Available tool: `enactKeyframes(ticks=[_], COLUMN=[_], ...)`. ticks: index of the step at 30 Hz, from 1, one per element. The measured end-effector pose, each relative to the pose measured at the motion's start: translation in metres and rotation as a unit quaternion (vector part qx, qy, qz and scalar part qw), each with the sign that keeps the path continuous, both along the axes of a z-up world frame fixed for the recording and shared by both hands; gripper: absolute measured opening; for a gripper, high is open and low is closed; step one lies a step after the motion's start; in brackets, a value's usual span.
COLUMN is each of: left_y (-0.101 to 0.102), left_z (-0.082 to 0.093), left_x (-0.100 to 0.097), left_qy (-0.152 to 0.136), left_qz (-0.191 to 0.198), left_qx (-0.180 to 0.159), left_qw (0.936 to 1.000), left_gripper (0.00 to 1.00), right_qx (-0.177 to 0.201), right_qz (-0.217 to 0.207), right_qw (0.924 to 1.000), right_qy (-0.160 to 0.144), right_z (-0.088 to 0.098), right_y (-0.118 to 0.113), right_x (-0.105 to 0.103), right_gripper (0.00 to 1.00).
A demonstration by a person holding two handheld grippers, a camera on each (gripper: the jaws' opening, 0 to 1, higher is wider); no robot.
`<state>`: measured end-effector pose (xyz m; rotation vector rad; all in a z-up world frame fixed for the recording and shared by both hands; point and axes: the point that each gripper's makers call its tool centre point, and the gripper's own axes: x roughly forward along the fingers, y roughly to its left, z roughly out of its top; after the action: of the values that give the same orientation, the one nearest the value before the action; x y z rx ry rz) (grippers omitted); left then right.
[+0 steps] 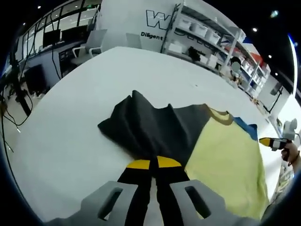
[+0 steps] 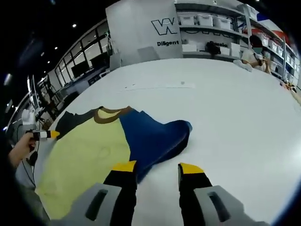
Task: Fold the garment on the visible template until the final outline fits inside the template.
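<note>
Left claw (image 1: 154, 163): at 6 o'clock in the left gripper view, its 2 yellow-tipped jaws pressed together on the near edge of the dark sleeve (image 1: 141, 125), pinching the cloth.
Right claw (image 2: 157, 168): at 6 o'clock in the right gripper view, jaws parted with bare counter between them; the left tip sits at the edge of the blue sleeve (image 2: 155, 136), and whether it touches the cloth I cannot tell; nothing is held.
Garment (image 1: 225, 160): a shirt lying on the white counter (image 1: 70, 122), just ahead of both claws; pale yellow body, brown collar (image 2: 110, 114), 1 dark grey sleeve and 1 blue sleeve.
Dark sleeve: in the left gripper view it spreads from 6 toward 12 o'clock, rumpled, with a raised fold at its far end.
Blue sleeve: in the right gripper view it lies at centre, reaching toward 2 o'clock, its end rounded over on the counter.
Yellow body: at 4 o'clock in the left gripper view, at 8 o'clock in the right gripper view, lying flat.
Other claw seen: the right claw appears at 3 o'clock in the left gripper view, held by a hand (image 1: 291, 153); the left claw appears at 9 o'clock in the right gripper view.
Far: shelving (image 1: 211, 37) with bins at 1 o'clock in the left gripper view; a white wall (image 2: 141, 33) with lettering at 12 o'clock in the right gripper view.
</note>
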<state>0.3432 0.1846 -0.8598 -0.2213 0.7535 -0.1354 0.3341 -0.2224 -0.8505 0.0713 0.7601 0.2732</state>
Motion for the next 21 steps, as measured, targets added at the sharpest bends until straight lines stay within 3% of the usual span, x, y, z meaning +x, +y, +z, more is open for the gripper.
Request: enactKeyframes(ticks=[13,21], left_y=[0.001,0.000], left_z=[0.000,0.000], left_x=[0.002,0.001], left_qy=[-0.003,-0.002], left_qz=[0.005,0.004], left_qx=[-0.003,-0.001], left_qw=[1.0000,1.0000], left_gripper=[0.02,0.02], right_qx=[-0.025,-0.035], right_qz=[0.023,0.024], right_qw=[0.9993,0.9991], right_qy=[0.013,0.006], right_z=[-0.012,-0.017], right_y=[0.006,0.009], right_x=[-0.012,-0.007], right_gripper=[0.26,0.21])
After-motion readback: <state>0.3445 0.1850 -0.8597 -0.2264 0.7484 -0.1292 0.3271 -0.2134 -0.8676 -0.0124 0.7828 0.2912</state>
